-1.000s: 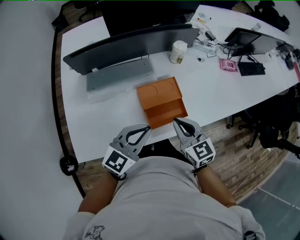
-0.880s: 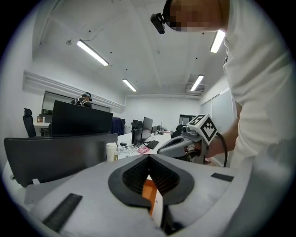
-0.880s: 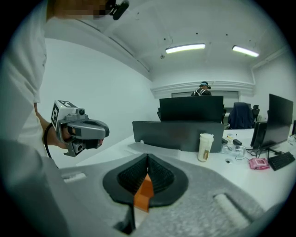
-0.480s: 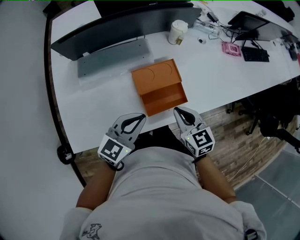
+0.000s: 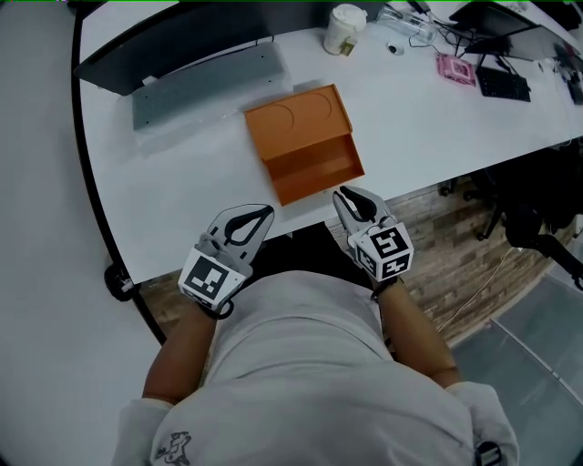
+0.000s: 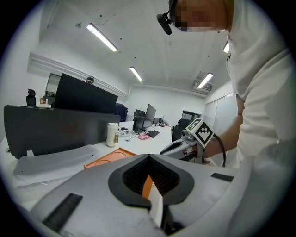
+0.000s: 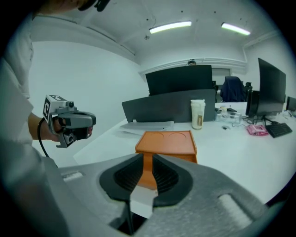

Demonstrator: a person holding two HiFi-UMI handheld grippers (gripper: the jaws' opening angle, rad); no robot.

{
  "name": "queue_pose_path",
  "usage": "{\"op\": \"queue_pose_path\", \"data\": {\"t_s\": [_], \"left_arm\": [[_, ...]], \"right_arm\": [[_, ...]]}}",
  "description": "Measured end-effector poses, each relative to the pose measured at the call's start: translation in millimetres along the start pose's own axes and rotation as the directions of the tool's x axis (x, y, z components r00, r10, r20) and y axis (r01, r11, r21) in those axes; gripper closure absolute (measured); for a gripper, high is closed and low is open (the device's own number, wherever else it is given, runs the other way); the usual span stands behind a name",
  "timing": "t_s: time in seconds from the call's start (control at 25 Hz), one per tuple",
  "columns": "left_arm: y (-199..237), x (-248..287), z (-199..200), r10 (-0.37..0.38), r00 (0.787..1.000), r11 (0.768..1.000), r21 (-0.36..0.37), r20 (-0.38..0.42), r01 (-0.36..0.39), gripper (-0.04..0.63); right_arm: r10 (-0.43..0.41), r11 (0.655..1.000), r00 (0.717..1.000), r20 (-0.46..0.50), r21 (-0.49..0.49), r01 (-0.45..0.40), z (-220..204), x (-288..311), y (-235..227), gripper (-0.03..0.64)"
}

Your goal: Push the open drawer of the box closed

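While nothing is pushed yet, both grippers hang low at the near table (image 5: pixel 182 191) edge, short of the box (image 5: pixel 296 123). Right gripper (image 5: pixel 346 194): jaws are opening, a narrow slot between the pads, nothing in it; the orange seen through the slot in the right gripper view is the box (image 7: pixel 166 139) farther ahead, not a held thing. Left gripper (image 5: pixel 267 212): tips together, empty, off to the right gripper's left and level with it.

Box sits ahead of the right gripper and slightly to its left, lid with two round dents facing up. Drawer (image 5: pixel 314 173) sticks out of the box toward the grippers, so its front face is the nearest part to the right tips, near but apart, no contact. That layout suits a straight push away from the person.

Judgement: approach step, task not begun, drawer fully out. Right gripper looks the likely pusher since it is lined up closest with the drawer front; left seems parked, or free to steady the box from its own side. Jaws need not grip anything for a push; why the right is parting I cannot tell.

Risk: box is light-looking on a smooth table, so it could slide back instead of the drawer going in. Cup (image 5: pixel 343 25) stands well beyond the box, out of the way.
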State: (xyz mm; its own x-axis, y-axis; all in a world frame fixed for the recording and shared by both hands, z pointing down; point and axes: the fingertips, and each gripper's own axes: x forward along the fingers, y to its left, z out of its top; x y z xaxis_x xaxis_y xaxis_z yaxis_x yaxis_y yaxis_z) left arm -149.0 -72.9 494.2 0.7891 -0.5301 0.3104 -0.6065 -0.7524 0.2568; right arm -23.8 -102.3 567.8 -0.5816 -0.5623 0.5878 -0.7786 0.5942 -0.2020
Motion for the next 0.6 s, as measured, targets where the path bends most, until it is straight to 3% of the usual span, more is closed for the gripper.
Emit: {"op": "queue_pose_path", "data": {"t_s": [0.6], "left_arm": [[15.0,25.2,-38.8,0.005,0.999,0.998,-0.062,-0.048,-0.008,0.597]], "right_arm": [[0.009,0.998,0.985,-0.172,0.056,0.001,-85.0,39.1,-20.2,0.517]]}}
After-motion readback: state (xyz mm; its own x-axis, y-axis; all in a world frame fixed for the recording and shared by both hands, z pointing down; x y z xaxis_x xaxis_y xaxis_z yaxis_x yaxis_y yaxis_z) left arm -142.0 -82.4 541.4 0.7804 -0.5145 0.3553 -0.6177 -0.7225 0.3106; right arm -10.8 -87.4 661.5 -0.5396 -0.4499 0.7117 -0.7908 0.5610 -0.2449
